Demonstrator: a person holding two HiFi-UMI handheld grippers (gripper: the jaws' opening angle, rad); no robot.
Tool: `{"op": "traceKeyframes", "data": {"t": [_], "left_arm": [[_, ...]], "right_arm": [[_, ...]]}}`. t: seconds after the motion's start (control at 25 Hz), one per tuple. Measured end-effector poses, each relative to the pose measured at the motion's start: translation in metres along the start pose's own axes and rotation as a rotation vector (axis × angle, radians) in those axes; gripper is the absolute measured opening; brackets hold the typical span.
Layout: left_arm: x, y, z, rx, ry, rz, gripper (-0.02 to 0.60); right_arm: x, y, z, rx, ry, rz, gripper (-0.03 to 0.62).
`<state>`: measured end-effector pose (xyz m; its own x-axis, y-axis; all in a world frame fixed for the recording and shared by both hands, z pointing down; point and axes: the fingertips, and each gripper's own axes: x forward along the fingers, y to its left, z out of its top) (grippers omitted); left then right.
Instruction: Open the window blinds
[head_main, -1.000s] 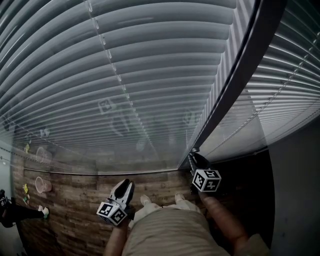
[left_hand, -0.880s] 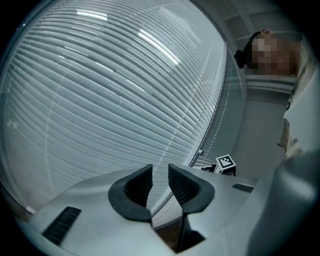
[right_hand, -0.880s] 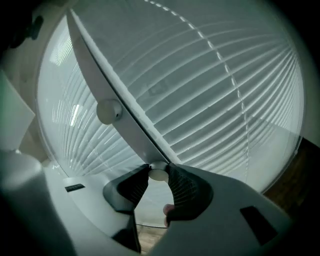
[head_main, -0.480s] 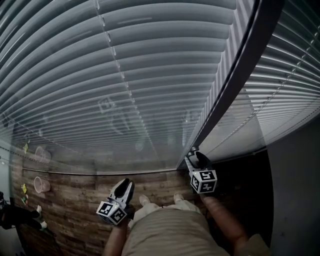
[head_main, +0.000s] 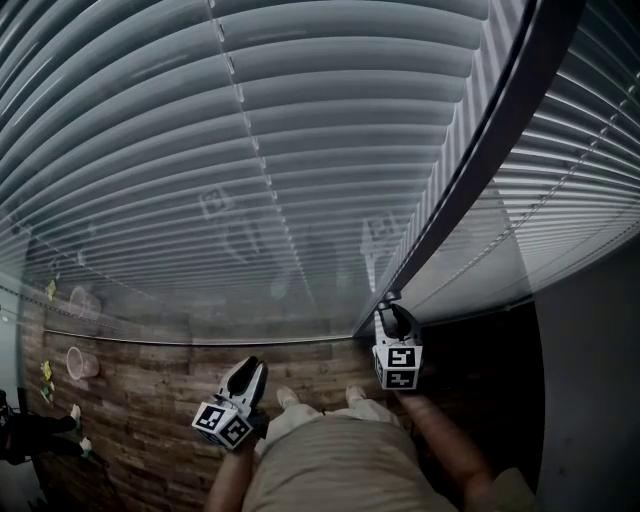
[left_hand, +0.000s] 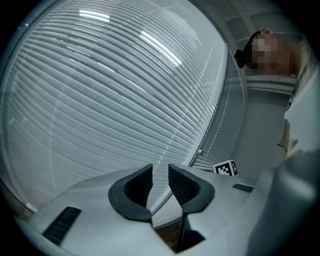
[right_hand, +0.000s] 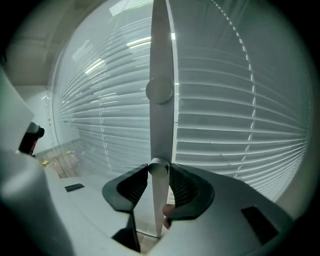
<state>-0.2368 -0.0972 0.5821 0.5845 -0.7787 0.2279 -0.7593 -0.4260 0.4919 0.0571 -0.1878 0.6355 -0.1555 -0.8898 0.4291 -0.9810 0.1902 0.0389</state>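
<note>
Right gripper (head_main: 392, 312) fingers, just closing, clamp the tilt wand's (right_hand: 159, 169) lower end beside the frame between two window blinds (head_main: 300, 150), slats shut, facing the person. Left gripper (left_hand: 160, 181) hovers nearby, fingers apart, empty.

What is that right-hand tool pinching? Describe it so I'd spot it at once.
Find the two slatted window blinds and the dark post between them. By that post hangs a pale slim rod, its bottom end between the jaws of the right gripper, which have just been closing. Unlike the level slats and thin cords, it is one smooth upright bar.
</note>
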Motion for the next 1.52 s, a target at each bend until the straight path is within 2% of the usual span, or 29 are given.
{"op": "traceKeyframes", "data": {"t": [0.2, 0.48, 0.8, 1.0, 1.16, 1.32, 1.52], "left_arm": [[-0.005, -0.003, 0.009, -0.007, -0.001, 0.005, 0.106], [-0.002, 0.005, 0.000, -0.008, -0.001, 0.005, 0.106], [0.000, 0.004, 0.001, -0.009, 0.002, -0.001, 0.107], [-0.003, -0.004, 0.013, -0.011, 0.005, -0.003, 0.106], [0.000, 0.000, 0.003, -0.009, 0.006, -0.004, 0.106], [0.000, -0.004, 0.005, -0.011, 0.005, -0.009, 0.106], [0.004, -0.004, -0.003, -0.010, 0.007, -0.015, 0.106]], "right_arm": [[-0.006, -0.001, 0.014, -0.002, 0.004, -0.002, 0.138], [0.001, 0.000, 0.000, 0.039, 0.015, 0.007, 0.133], [0.001, -0.002, 0.001, 0.122, 0.023, 0.030, 0.130], [-0.005, -0.004, 0.013, 0.245, 0.043, 0.073, 0.129], [0.000, -0.004, 0.002, 0.335, 0.053, 0.109, 0.127], [-0.002, -0.006, 0.004, 0.477, 0.056, 0.163, 0.126], [0.002, -0.006, -0.007, 0.578, 0.066, 0.210, 0.126]]}}
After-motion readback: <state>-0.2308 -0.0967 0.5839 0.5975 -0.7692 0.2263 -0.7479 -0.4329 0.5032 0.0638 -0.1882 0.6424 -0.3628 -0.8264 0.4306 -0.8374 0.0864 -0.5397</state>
